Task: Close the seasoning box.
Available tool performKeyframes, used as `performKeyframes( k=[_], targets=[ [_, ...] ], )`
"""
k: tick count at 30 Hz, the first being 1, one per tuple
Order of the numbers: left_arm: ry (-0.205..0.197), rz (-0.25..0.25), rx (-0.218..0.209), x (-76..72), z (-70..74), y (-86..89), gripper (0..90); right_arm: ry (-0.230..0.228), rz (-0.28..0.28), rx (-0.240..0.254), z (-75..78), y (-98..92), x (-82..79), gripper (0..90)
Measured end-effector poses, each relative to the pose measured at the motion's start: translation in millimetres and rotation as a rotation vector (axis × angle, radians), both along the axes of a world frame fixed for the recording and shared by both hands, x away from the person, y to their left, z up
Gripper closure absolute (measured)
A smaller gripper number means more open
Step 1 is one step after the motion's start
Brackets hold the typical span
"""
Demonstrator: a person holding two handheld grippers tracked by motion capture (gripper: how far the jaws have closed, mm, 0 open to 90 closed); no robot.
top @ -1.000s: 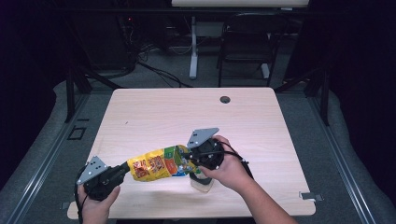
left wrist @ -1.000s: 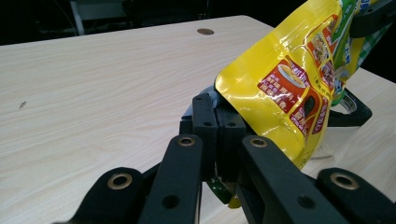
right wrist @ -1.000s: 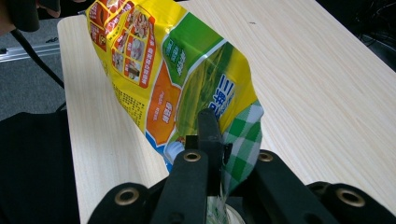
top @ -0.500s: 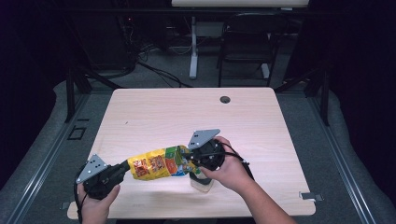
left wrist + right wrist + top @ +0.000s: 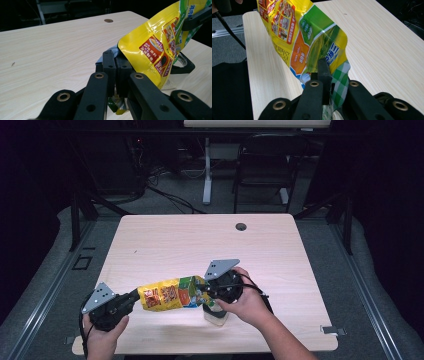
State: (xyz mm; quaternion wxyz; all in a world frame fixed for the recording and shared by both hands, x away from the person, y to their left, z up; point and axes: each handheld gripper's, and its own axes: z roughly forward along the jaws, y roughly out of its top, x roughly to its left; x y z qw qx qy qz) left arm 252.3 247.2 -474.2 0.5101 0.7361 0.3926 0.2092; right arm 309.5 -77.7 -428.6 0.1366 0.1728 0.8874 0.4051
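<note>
A yellow and green snack pouch [image 5: 172, 293] hangs level above the wooden table [image 5: 165, 240], stretched between both grippers. My left gripper [image 5: 134, 297] is shut on its yellow bottom end, where the black pads pinch the edge of the pouch [image 5: 152, 42] at my left gripper [image 5: 116, 72]. My right gripper [image 5: 207, 290] is shut on the green checked top end of the pouch [image 5: 307, 42], the pads clamped at my right gripper [image 5: 327, 73]. A clear cup [image 5: 216, 315] stands on the table just under the right hand, below the pouch's top end.
A round cable hole [image 5: 241, 226] sits near the table's far edge. Beyond the table are a chair [image 5: 265, 165], desk legs and cables on the floor. Bare tabletop stretches to the far left and right.
</note>
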Motion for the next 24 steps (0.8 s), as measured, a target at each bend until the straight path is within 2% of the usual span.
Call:
performKeyframes(
  k=[4,19,24],
  targets=[
    [-0.003,0.0,0.002,1.5,2.4,-1.2,88.5,0.002,-0.009,0.016,-1.9,-1.4,0.6,88.3],
    [-0.016,-0.012,0.018,2.8,10.4,-5.4,88.3,0.0,-0.012,0.018,-1.9,-6.1,0.1,88.0],
    [-0.018,-0.014,0.019,3.8,12.7,-7.1,88.2,0.005,-0.016,0.035,-2.7,-9.8,-0.1,88.0]
  ],
)
